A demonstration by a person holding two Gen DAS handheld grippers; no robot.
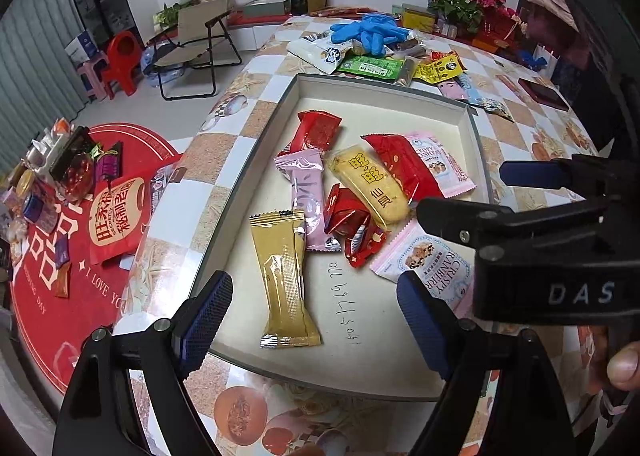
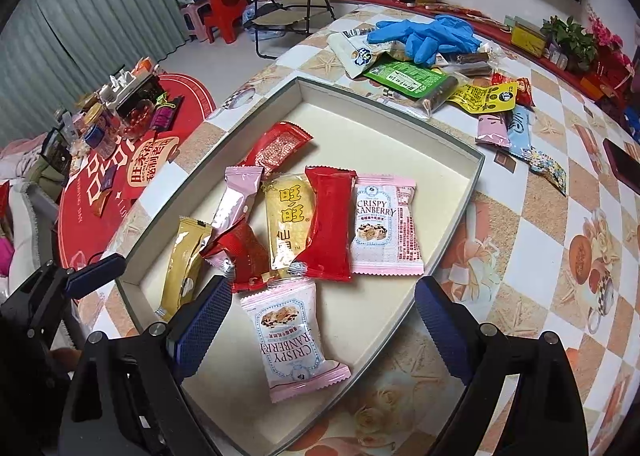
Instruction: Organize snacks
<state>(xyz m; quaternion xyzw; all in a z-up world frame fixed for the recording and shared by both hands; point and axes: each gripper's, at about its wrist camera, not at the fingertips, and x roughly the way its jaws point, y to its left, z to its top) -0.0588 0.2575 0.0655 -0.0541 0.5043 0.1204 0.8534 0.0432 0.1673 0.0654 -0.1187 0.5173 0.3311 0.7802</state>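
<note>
A shallow white box (image 1: 360, 98) (image 2: 456, 176) on the table holds several wrapped snacks: a gold bar (image 1: 284, 276) (image 2: 184, 268), a yellow rice cracker (image 1: 370, 184) (image 2: 288, 224), red packs (image 1: 400, 168) (image 2: 330, 224) and pink Crispy Cranberry packs (image 1: 432, 268) (image 2: 294, 340). My left gripper (image 1: 316, 320) is open and empty over the box's near edge, with the gold bar between its fingers. My right gripper (image 2: 320, 332) is open and empty above a pink Cranberry pack; it also shows in the left wrist view (image 1: 492, 196).
Beyond the box lie more loose snacks (image 1: 372, 66) (image 2: 404, 78) and blue gloves (image 1: 368, 32) (image 2: 428, 36). A dark phone (image 1: 544, 92) lies at the table's right. A red round table (image 1: 80, 256) with snacks stands at the left. A folding chair (image 1: 196, 40) stands behind.
</note>
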